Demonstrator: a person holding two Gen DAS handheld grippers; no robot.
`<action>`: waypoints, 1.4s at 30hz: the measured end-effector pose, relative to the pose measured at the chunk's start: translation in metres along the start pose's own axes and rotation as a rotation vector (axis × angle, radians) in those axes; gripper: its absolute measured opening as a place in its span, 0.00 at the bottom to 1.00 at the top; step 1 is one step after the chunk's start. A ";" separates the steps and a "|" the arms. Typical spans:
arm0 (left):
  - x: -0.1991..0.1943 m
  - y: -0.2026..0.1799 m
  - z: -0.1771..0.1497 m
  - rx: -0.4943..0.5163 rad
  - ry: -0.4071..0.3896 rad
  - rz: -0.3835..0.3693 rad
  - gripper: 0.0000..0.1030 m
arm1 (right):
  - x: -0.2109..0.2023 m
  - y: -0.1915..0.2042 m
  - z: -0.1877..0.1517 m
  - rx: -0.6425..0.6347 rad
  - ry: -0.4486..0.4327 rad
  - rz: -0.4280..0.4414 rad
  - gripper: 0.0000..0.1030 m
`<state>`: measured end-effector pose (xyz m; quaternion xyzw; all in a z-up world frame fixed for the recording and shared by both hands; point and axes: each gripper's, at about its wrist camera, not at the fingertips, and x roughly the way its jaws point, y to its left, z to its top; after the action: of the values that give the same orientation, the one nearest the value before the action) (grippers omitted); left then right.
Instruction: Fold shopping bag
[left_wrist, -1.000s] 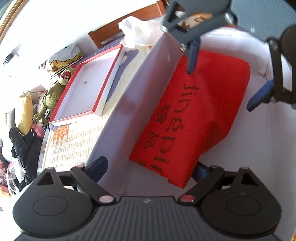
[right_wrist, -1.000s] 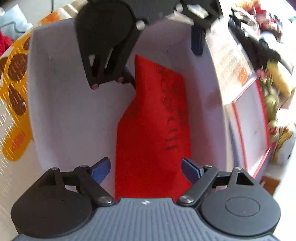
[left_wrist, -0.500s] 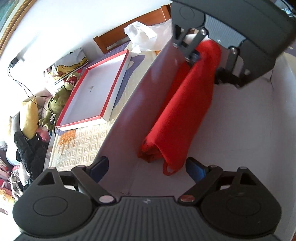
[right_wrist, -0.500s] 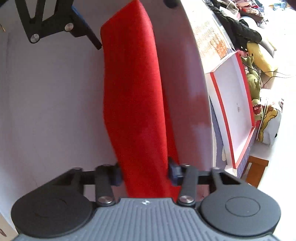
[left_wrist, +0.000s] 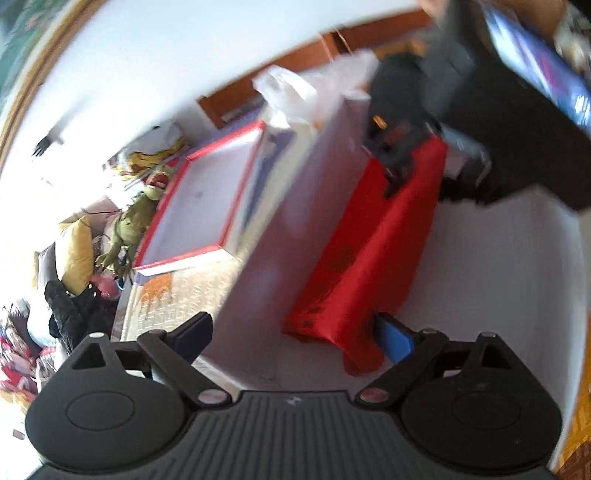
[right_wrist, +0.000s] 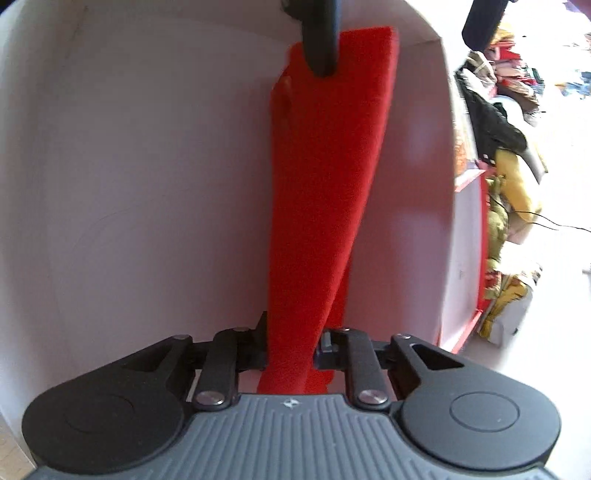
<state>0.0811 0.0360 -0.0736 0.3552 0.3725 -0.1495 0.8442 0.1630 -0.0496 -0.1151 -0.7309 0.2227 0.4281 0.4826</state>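
Red shopping bag (right_wrist: 325, 206) folded narrow inside the white box (right_wrist: 147, 184)
Right tongs (right_wrist: 291, 350) pinch its near end at lower centre, jaws easing apart; left tongs (left_wrist: 295, 332) spread wide astride the box wall

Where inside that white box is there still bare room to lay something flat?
Bare floor of the white box lies between the red bag and the far side wall. The strip between the bag and the other wall is narrow, with the left gripper and right gripper at the bag's ends.
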 end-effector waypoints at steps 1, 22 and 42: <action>0.002 -0.004 0.000 0.008 0.003 0.001 0.93 | 0.001 0.000 0.001 -0.001 0.000 0.007 0.31; 0.008 -0.036 -0.003 0.106 -0.010 0.158 0.93 | -0.092 -0.034 -0.051 0.671 -0.230 0.104 0.50; -0.051 0.019 0.002 -0.143 -0.120 0.080 0.94 | -0.019 -0.014 0.026 0.348 -0.070 0.340 0.49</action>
<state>0.0573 0.0473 -0.0253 0.2992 0.3167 -0.1097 0.8934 0.1526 -0.0214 -0.0963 -0.5735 0.3958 0.4836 0.5297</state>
